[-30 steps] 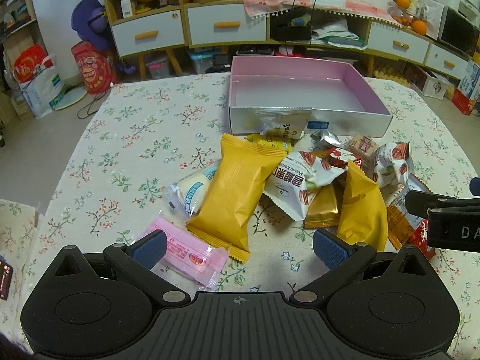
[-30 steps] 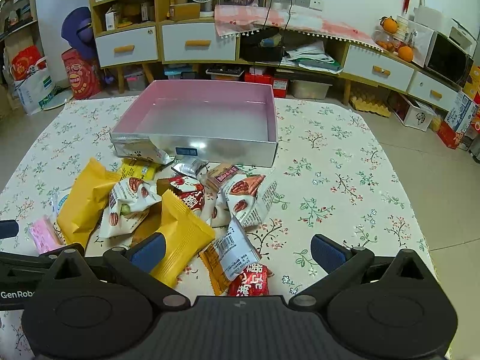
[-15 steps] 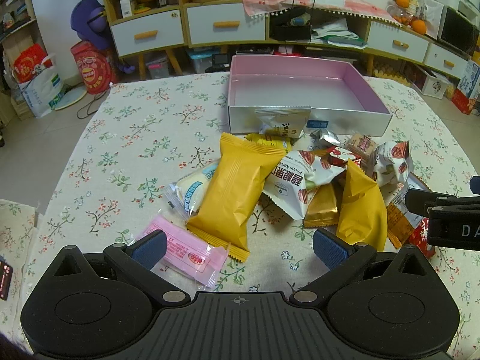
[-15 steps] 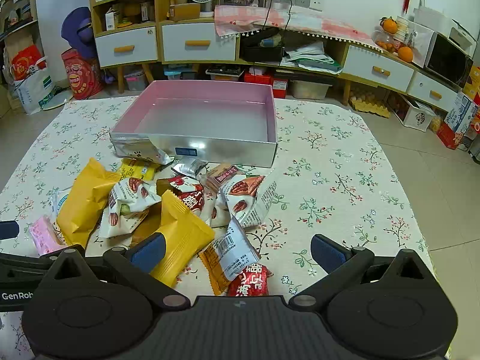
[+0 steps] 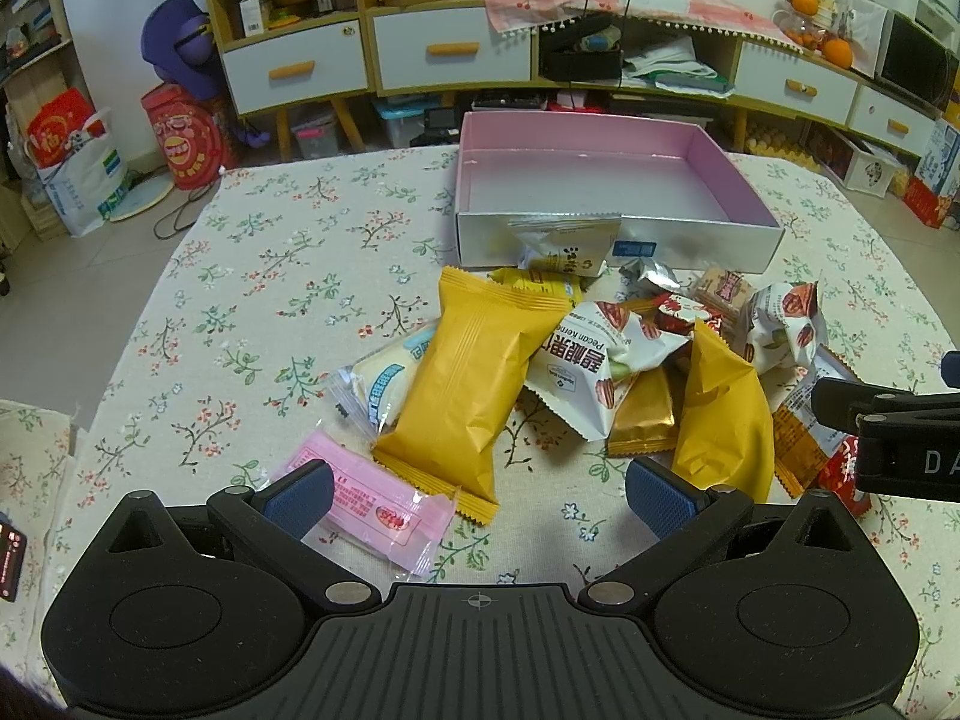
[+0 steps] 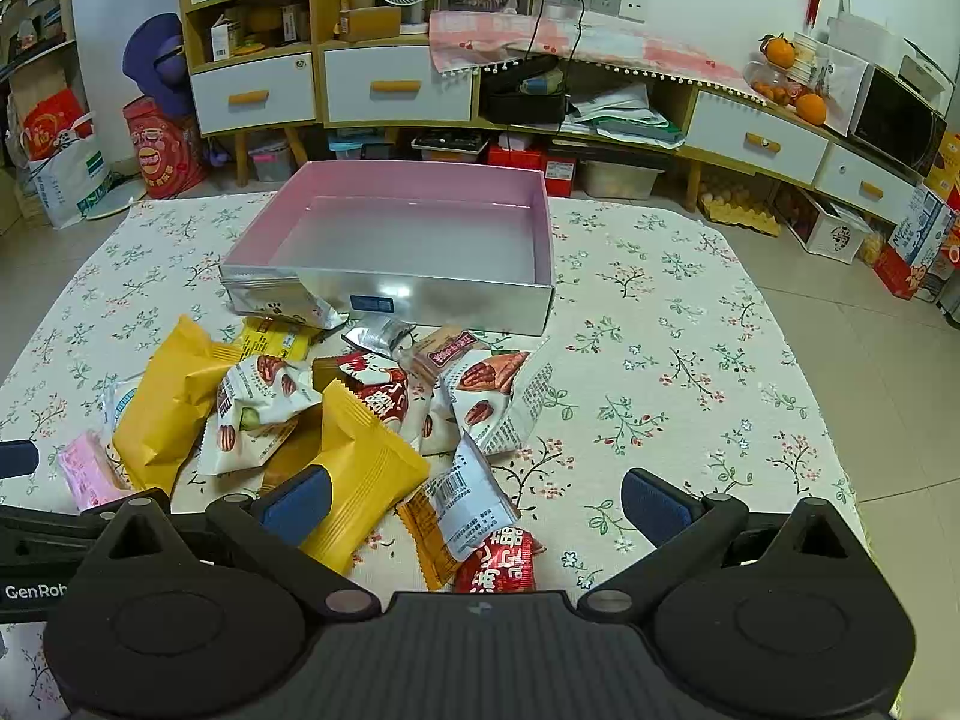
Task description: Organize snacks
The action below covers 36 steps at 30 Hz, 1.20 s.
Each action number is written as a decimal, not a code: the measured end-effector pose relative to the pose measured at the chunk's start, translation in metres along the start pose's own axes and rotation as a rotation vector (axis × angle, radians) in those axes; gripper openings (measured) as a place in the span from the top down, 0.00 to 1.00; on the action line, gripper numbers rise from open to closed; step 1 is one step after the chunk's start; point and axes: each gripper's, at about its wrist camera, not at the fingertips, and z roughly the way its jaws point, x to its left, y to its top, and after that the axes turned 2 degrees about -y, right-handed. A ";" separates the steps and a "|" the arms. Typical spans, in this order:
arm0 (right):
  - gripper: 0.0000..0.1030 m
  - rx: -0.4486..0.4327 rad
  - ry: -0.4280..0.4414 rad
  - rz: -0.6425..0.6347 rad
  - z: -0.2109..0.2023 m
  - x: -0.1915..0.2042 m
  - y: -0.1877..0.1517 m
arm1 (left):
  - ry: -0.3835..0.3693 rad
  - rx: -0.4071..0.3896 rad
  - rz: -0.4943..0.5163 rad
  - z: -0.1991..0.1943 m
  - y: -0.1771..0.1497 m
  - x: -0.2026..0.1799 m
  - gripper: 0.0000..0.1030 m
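Both grippers, left gripper and right gripper, I hold wide apart, gripping nothing, above the snack pile lying just before the pink-lined box.

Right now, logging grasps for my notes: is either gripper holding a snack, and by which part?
Nothing is held. The left gripper and right gripper are both open above the snacks.
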 end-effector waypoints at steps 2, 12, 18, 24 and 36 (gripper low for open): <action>0.25 0.002 -0.002 -0.001 0.001 0.000 0.000 | 0.000 -0.001 0.002 0.000 -0.001 0.000 0.00; 0.26 0.007 -0.011 -0.007 0.003 0.001 0.000 | 0.004 0.000 0.006 -0.002 0.001 0.001 0.00; 0.26 0.010 0.002 -0.034 0.001 0.001 0.003 | -0.034 -0.025 0.002 -0.006 0.007 0.009 0.00; 0.26 0.030 0.073 -0.030 0.003 -0.011 0.014 | -0.175 0.012 0.035 0.002 0.019 0.026 0.00; 0.27 0.193 0.439 0.160 0.017 -0.023 0.021 | -0.279 0.026 0.096 0.029 0.042 0.059 0.02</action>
